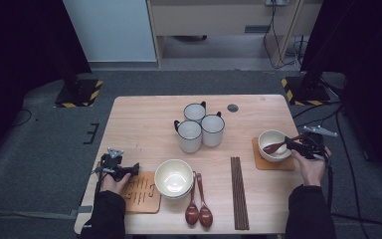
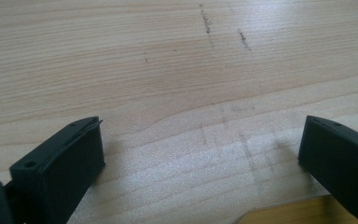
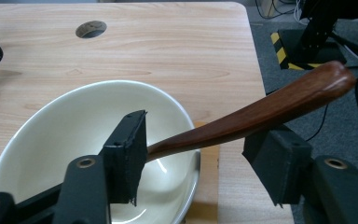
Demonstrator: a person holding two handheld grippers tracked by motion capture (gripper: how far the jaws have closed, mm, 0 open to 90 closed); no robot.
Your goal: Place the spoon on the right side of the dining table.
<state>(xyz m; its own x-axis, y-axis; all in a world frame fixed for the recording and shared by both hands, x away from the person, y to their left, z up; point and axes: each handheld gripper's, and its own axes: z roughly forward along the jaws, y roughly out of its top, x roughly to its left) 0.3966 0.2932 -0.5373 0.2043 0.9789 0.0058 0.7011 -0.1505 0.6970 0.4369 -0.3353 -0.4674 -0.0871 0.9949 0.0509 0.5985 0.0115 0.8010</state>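
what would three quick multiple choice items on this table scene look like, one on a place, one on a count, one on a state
1. Where does the spoon by the right gripper rest?
A. in the bowl on the right coaster
B. in a mug
C. beside the chopsticks

2. How many mugs stand at mid-table?
A. two
B. three
C. five

3. How does the left gripper stand?
A. shut on a spoon
B. shut on a coaster
C. open above bare table

Answers:
1. A: the spoon's head lies inside the bowl on the right coaster, handle across the rim.
2. B: three white mugs cluster together.
3. C: its jaws sit wide apart with only the table's wood between them.
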